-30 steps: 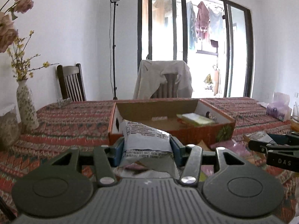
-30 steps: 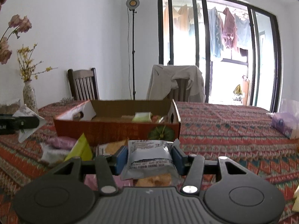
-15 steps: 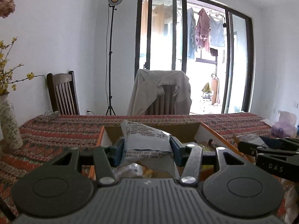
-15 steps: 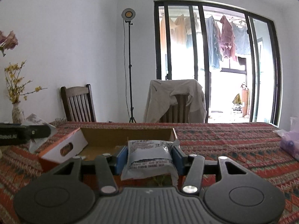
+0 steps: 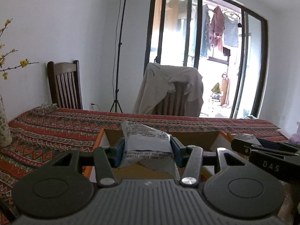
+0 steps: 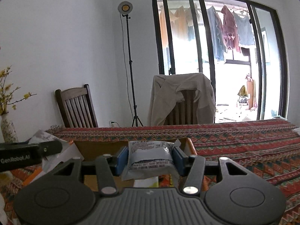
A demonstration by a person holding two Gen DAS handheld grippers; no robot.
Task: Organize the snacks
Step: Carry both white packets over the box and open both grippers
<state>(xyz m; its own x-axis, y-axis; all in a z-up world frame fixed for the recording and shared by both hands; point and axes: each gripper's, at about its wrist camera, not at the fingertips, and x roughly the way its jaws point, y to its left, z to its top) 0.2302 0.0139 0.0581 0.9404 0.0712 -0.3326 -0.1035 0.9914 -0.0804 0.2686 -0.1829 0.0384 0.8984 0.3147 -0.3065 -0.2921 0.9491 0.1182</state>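
Both tools have travelled forward over the cardboard box [image 5: 215, 136] since a second ago, so its front wall has dropped out of sight beneath them and only the far inner wall shows; a drop into the box looks close. On the left, the left tool [image 5: 147, 148] is clamped on a pale grey snack packet [image 5: 148, 140], crinkled, printed with small text, its lower edge hanging loose. To the right, the right tool [image 6: 148, 158] grips a second grey snack packet [image 6: 150, 157] alike, above the patterned desk [image 6: 243, 144].
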